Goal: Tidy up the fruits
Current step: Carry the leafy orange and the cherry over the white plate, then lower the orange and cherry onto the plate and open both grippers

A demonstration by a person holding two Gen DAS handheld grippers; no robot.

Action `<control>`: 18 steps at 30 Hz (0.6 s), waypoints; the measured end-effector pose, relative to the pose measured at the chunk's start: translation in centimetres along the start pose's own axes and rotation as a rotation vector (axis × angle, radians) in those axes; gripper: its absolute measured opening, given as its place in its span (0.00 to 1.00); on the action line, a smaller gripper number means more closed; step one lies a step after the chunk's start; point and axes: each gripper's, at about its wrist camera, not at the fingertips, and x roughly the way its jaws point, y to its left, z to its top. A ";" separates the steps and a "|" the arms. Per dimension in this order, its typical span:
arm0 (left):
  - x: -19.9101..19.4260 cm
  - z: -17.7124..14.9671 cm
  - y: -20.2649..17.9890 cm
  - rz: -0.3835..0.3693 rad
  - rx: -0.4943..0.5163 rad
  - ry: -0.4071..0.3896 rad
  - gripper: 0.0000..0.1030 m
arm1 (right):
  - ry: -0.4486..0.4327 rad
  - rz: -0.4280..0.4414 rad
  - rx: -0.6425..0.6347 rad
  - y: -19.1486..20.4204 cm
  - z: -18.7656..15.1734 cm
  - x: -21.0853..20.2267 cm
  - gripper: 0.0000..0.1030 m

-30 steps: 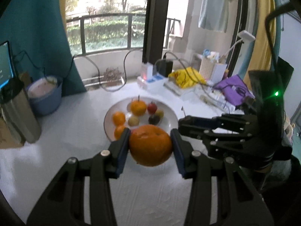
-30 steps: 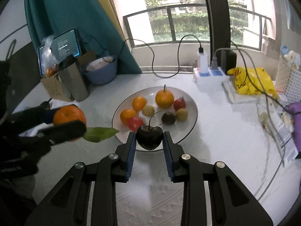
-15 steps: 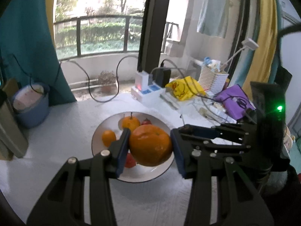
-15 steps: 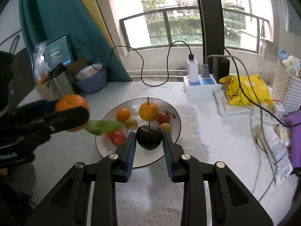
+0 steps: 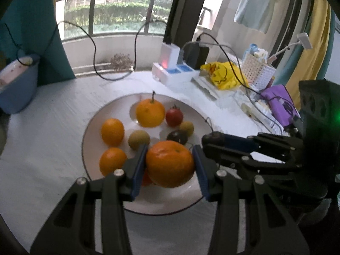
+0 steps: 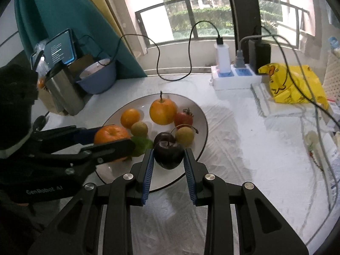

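Left gripper (image 5: 170, 163) is clamped on an orange (image 5: 170, 163), pads pressing both sides, at lower centre of the left wrist view, over the near part of the plate (image 5: 91, 125). Right gripper (image 6: 169, 156) is nearly closed on a dark cherry (image 6: 169, 154) with its stem up, lower centre of the right wrist view, over the near part of the same plate. A green leaf (image 6: 141, 145) sticks out beside the orange in the right view.

Step in hand, as I judge it: placing both fruits onto the plate, both carried and not yet set down. Next move calls for lowering each onto bare plate and loosening the pads without knocking neighbours.

The plate is crowded: a big stemmed orange (image 5: 150, 112) toward the far side, two small oranges (image 5: 112, 131) at left, a red fruit (image 5: 174, 116), two yellow-green fruits (image 5: 139, 139) and a dark one (image 5: 177, 137) mid-plate. Free room is mainly the near edge, under the grippers. Both grippers sit close together, so they could bump; round fruit could roll.

Around: blue bowl (image 6: 97, 78) and metal cup (image 6: 63, 89) at upper left, a lit screen (image 6: 60, 51) behind them, power strip (image 6: 233, 78) with cables (image 6: 191, 48) at top centre, yellow bag (image 6: 293, 82) at right. None block the plate.
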 end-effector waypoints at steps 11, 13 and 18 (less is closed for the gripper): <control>0.1 -0.3 -0.4 -0.019 0.001 0.030 0.45 | 0.014 -0.006 -0.007 0.0 -0.1 0.2 0.30; -0.2 -0.4 -0.5 -0.012 0.005 0.030 0.46 | 0.015 -0.013 -0.005 0.0 -0.1 0.1 0.30; -1.3 -0.6 -0.8 -0.010 0.011 0.015 0.47 | 0.005 -0.032 -0.009 0.5 -0.1 -0.6 0.30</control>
